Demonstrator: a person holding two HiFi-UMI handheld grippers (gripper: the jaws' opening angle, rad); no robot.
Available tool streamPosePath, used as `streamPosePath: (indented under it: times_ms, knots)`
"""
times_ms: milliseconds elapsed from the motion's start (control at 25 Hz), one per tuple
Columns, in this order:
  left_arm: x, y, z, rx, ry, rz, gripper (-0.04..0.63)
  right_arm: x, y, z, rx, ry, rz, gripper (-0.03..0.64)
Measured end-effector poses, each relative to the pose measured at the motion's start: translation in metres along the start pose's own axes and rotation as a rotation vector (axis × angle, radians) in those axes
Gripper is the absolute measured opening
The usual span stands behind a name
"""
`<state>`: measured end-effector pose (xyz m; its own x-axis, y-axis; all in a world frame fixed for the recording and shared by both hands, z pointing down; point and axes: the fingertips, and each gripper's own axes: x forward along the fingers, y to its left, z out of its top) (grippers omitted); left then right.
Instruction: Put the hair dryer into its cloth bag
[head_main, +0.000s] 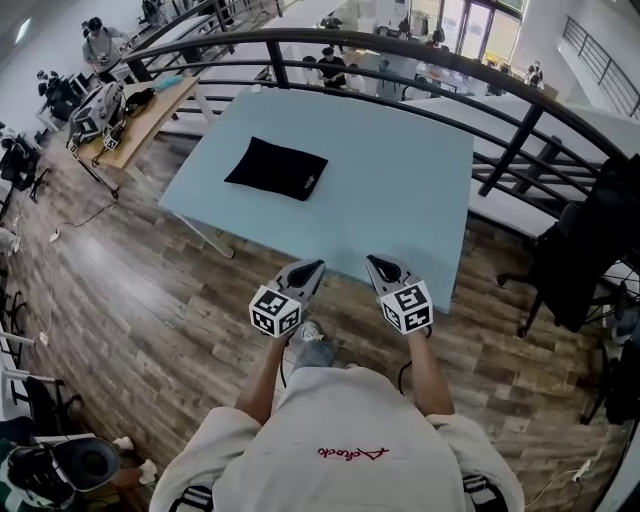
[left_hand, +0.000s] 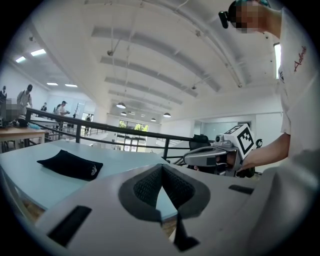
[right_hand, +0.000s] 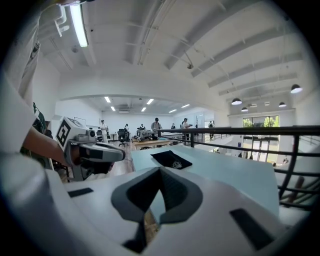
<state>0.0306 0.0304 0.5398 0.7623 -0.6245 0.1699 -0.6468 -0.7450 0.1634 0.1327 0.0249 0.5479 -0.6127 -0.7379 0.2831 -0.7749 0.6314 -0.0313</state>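
Observation:
A black cloth bag lies flat on the left part of the pale blue table. It also shows in the left gripper view and the right gripper view. No hair dryer shows in any view. My left gripper hovers at the table's near edge, shut and holding nothing. My right gripper hangs beside it, also shut and holding nothing. Both are well short of the bag. Each gripper appears in the other's view: the right gripper and the left gripper.
A curved black railing runs behind and to the right of the table. A black office chair stands at the right. A wooden desk with equipment is at the far left, on plank flooring. People stand in the distance.

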Motion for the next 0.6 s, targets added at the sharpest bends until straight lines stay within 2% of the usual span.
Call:
streamPosePath:
  times_ms: [600]
  knots:
    - [-0.041,-0.005,-0.004,-0.009,-0.011,0.018,0.006,-0.009,0.029,0.004,-0.009,-0.002,-0.035,0.015]
